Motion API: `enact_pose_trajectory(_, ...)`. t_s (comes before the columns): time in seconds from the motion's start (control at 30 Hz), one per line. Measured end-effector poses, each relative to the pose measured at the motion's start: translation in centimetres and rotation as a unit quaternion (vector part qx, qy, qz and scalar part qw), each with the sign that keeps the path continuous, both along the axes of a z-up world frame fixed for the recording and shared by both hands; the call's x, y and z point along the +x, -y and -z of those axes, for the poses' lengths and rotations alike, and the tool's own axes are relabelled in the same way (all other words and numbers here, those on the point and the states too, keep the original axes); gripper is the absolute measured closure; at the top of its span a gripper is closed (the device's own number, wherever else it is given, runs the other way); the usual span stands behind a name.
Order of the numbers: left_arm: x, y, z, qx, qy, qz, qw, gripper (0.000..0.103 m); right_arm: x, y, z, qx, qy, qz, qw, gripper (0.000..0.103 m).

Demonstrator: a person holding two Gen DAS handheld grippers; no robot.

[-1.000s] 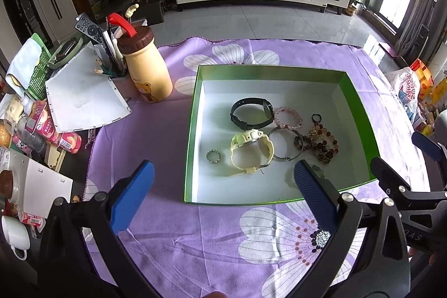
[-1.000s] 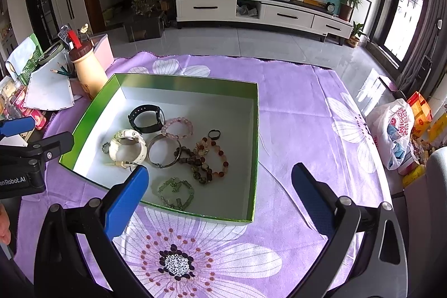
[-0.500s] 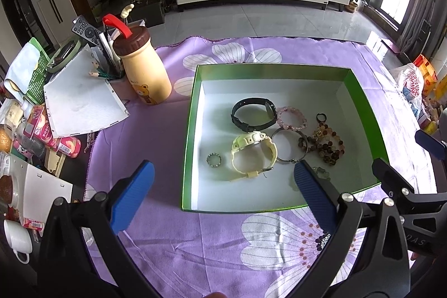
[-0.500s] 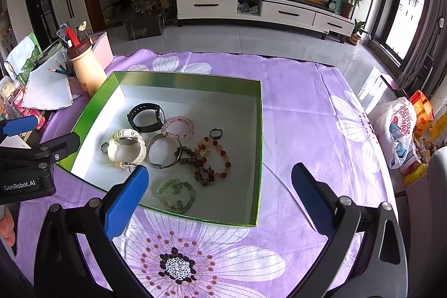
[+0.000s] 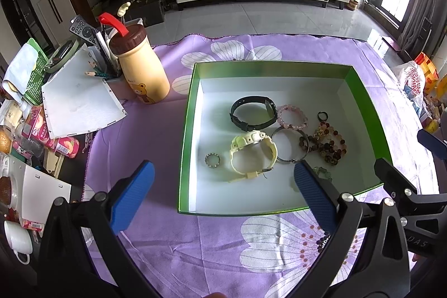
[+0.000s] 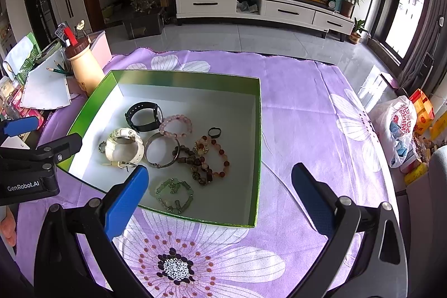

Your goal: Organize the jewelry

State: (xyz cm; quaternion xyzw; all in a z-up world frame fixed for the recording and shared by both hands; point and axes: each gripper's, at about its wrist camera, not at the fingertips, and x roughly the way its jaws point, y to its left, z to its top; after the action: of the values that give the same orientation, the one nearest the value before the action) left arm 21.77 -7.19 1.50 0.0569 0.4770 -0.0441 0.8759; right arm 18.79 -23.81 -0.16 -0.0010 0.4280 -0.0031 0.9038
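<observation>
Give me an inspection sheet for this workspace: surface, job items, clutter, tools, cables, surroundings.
Surface: purple flowered tablecloth, flat.
Job's things: green box, open, holding black watch, cream watch, pink bead bracelet, metal bangle, small ring, black ring, brown bead bracelets in a tangle, green bracelet.
Clutter: beige bottle, pencils, papers, packets and remote control left of the box; plastic bag at right.
Tools: left tool and right tool both open, empty, at the box's near edge.
Cables: nothing seen on the table.
Surroundings: living room, TV cabinet, tiled floor.
</observation>
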Motion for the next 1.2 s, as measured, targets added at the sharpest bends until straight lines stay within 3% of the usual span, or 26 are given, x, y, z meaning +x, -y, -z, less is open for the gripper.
enact_pose_trajectory(1.2, 0.43, -0.16, 0.87, -0.005, -0.004, -0.005, 1.0000, 0.002, 0.43, 0.04, 0.57, 0.002, -0.004, 0.001, 1.000, 0.001)
